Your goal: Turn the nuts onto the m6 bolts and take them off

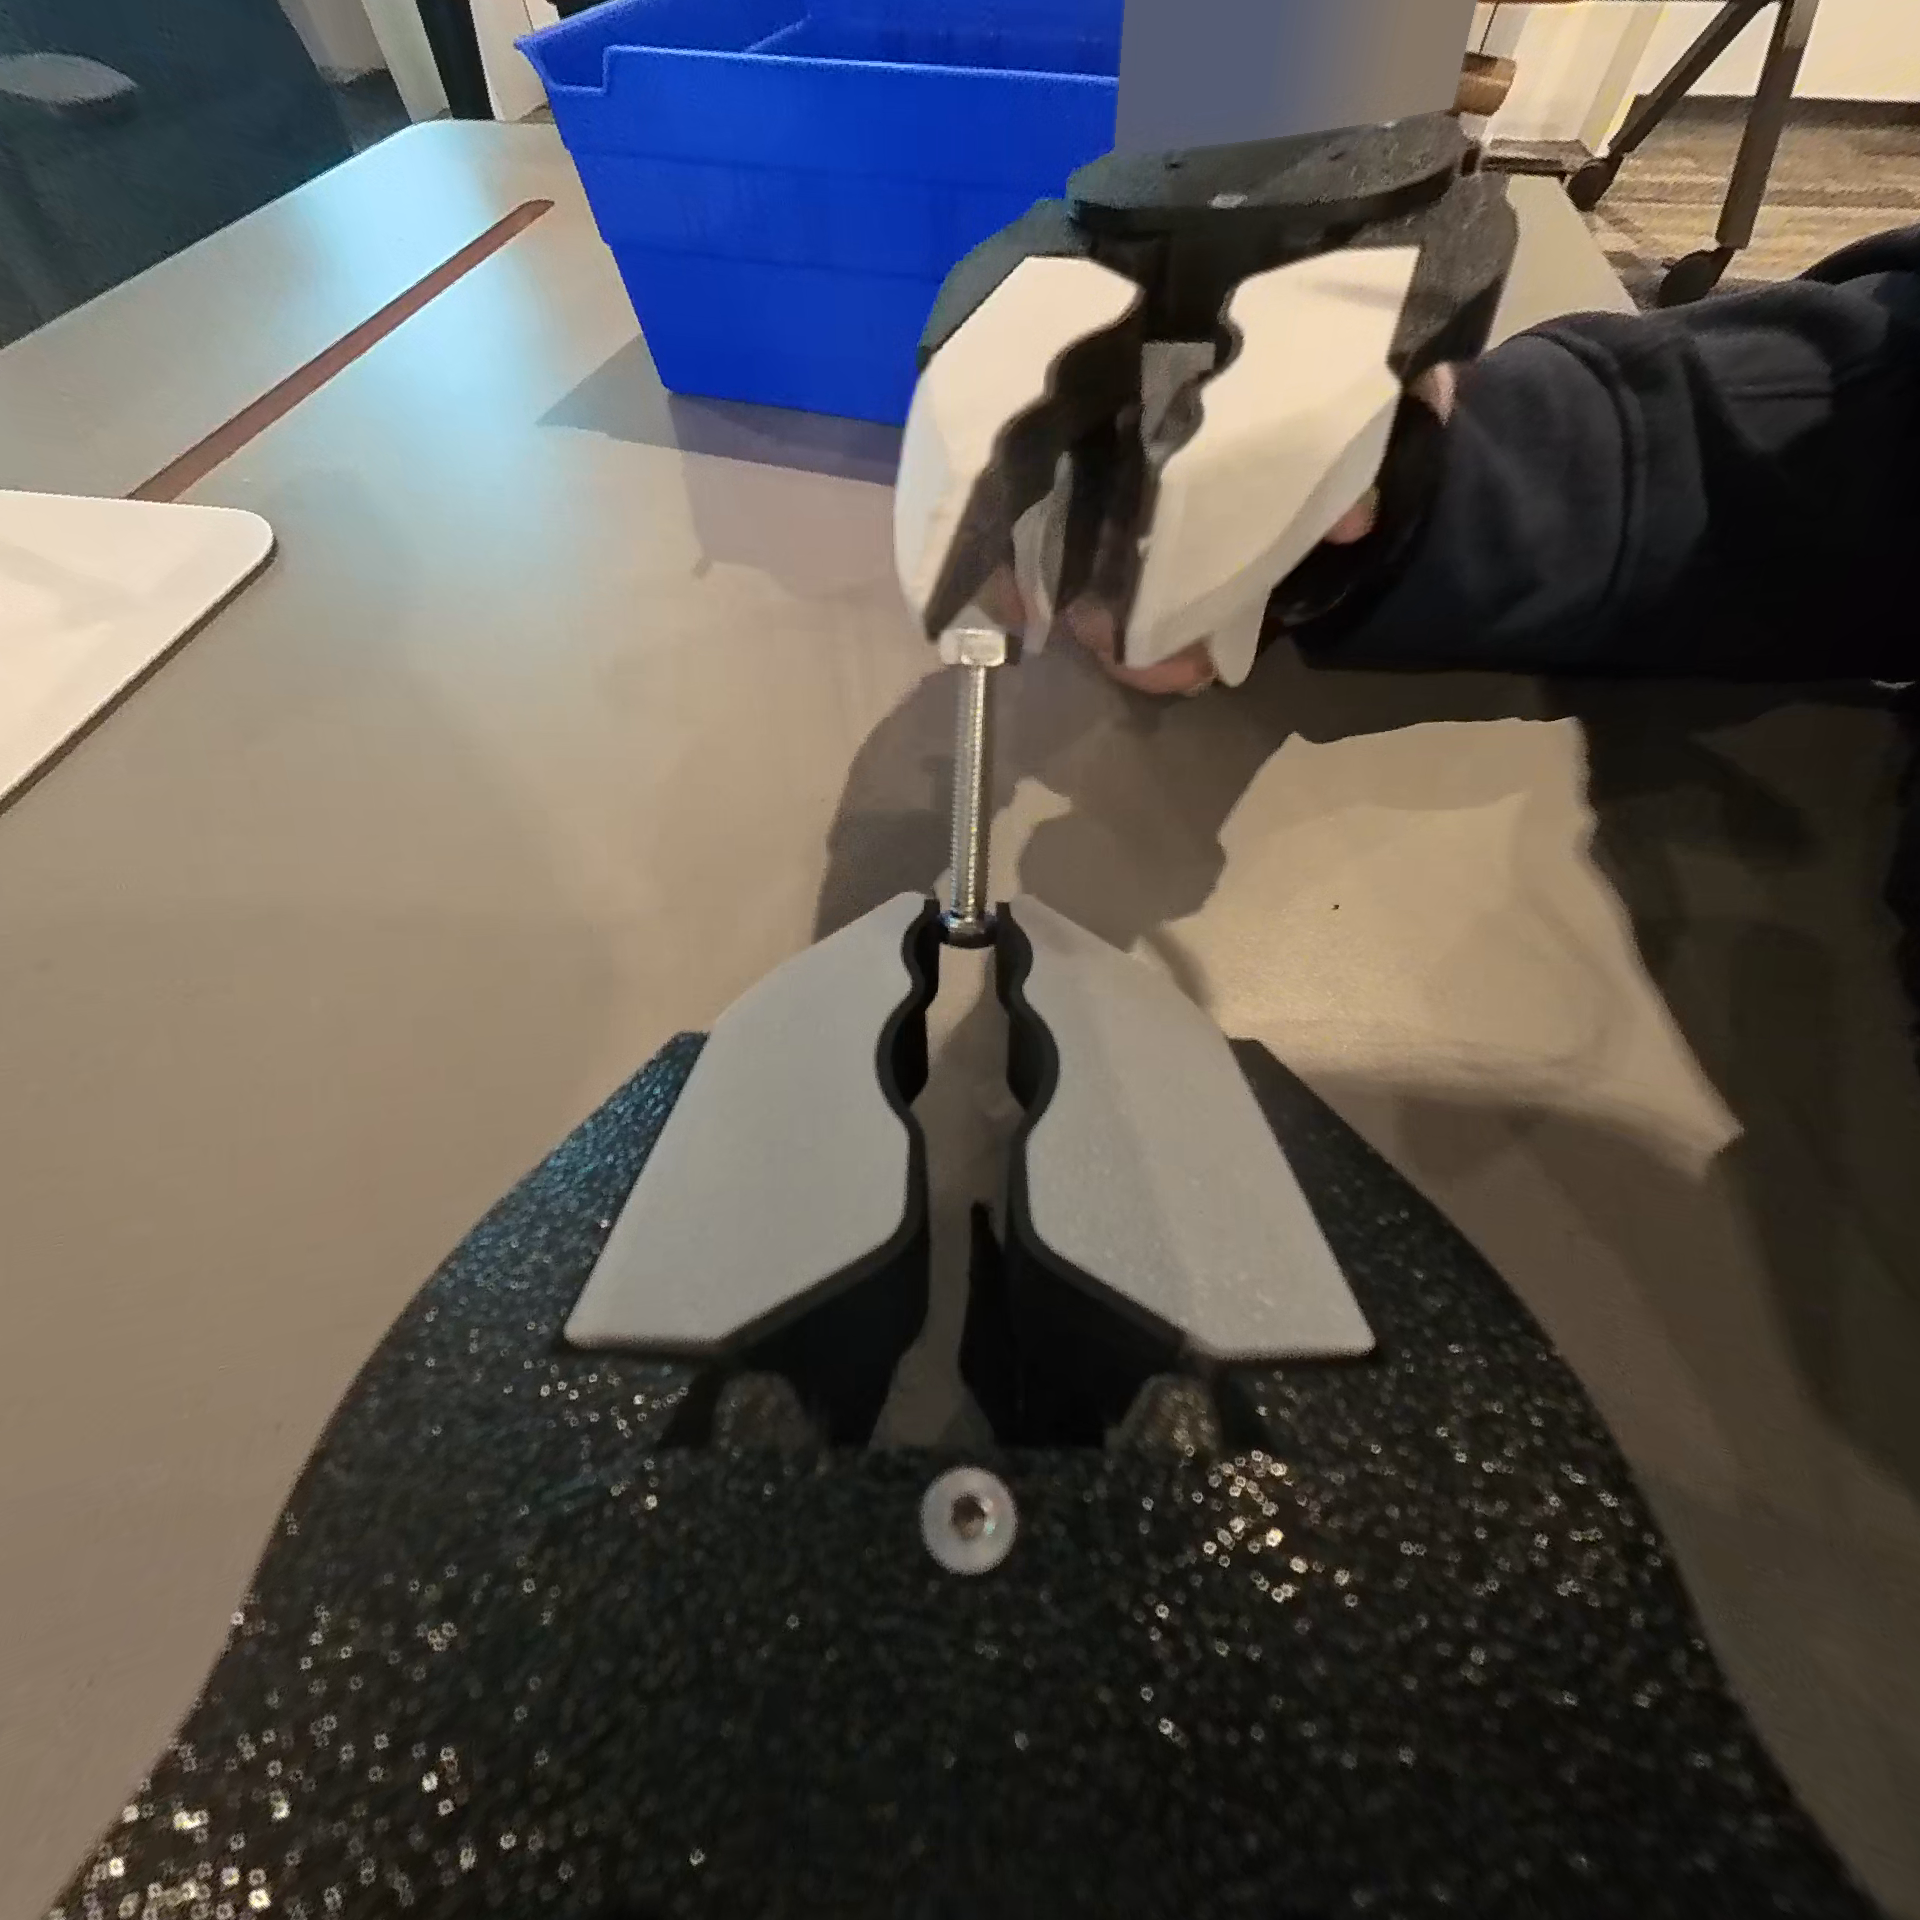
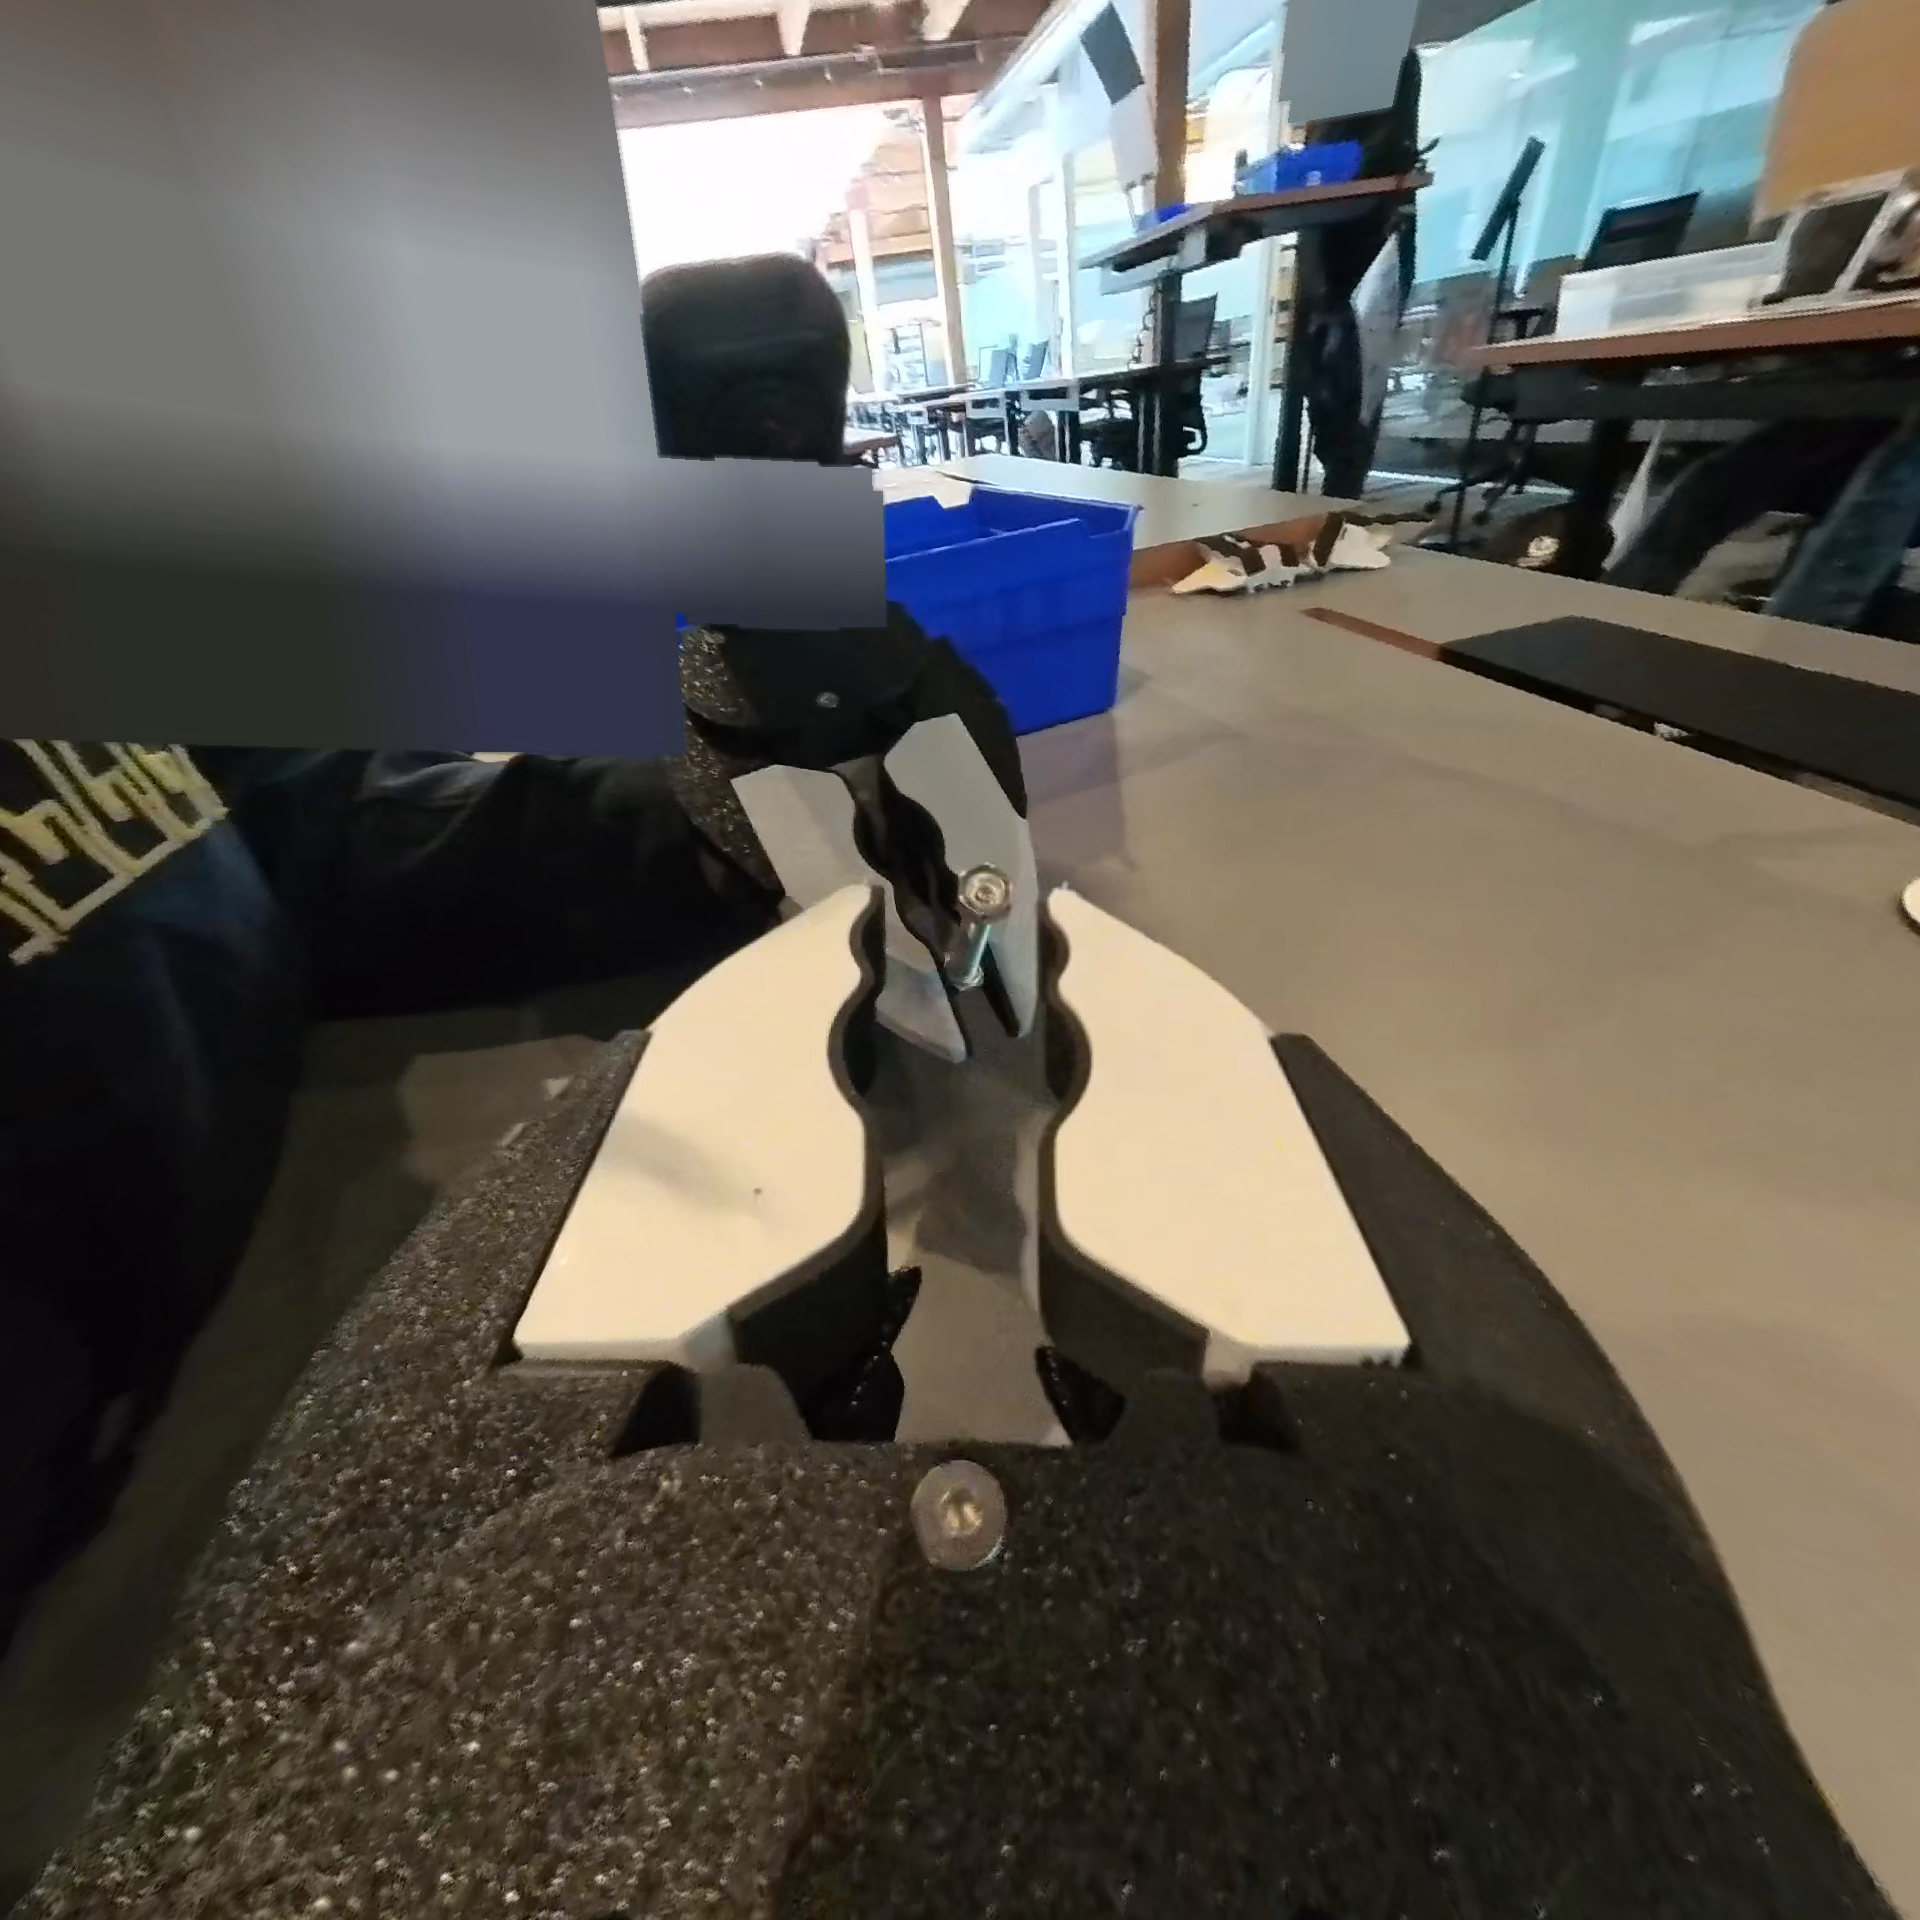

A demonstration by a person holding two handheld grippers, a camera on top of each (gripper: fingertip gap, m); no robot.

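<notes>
My left gripper [image 1: 966, 920] is closed on the lower end of the bolt [image 1: 968, 790], which stands upright above the grey table [image 1: 416, 935]. My right gripper [image 1: 992, 634] comes from above, its tips at the nut [image 1: 975, 650] on top; I cannot tell if it pinches it. A blue bin [image 1: 810, 208] stands behind.

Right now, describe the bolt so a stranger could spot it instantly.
Over the grey table, before the blue bin, the left hand-held gripper faces the right hand-held gripper. The bolt spans the gap between them, one end clamped by the left one. It is the only shiny threaded metal rod there.
</notes>
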